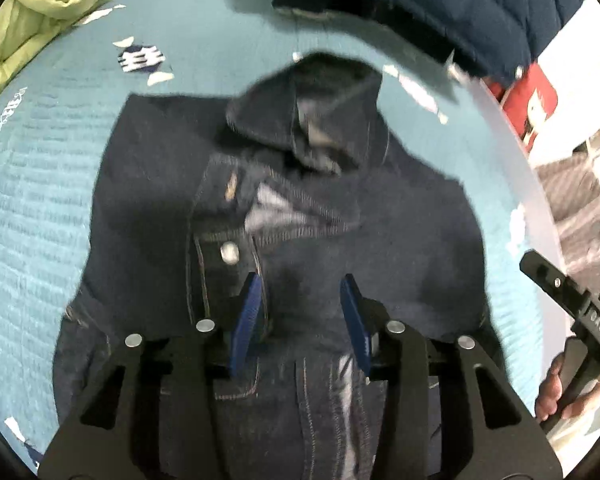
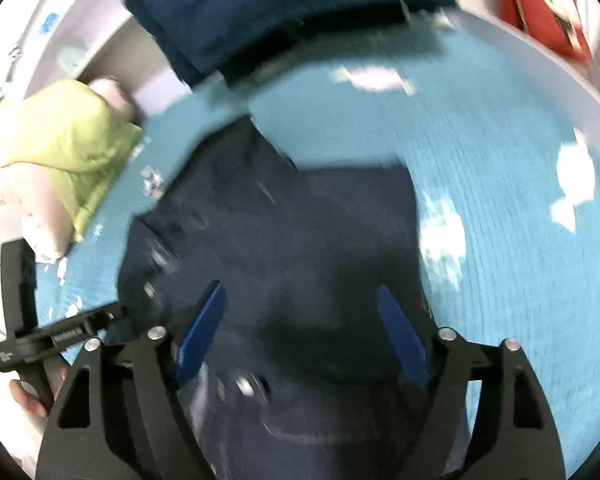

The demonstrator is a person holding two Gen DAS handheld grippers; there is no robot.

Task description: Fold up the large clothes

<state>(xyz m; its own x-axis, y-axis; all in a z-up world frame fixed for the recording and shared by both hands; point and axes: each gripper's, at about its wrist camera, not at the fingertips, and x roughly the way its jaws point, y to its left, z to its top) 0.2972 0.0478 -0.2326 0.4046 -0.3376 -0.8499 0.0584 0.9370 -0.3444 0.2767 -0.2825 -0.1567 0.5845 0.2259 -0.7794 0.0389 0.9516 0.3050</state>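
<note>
While both grippers hung above it, the dark denim jacket (image 1: 300, 208) lay spread on the teal bed cover (image 1: 40, 208), collar at the far end and its long axis running straight away from the jaws. The left gripper (image 1: 300, 312) stood partly open over the buttoned front placket, gripping nothing. The right gripper (image 2: 300, 336) gaped wider over the plain side panel, also empty. Neither hand seemed nearer; the jacket lay directly below both.

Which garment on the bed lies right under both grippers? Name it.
The dark denim jacket, spread on the teal bedspread. The quilted navy coat and the lime-green garment lie at the far edges.
</note>
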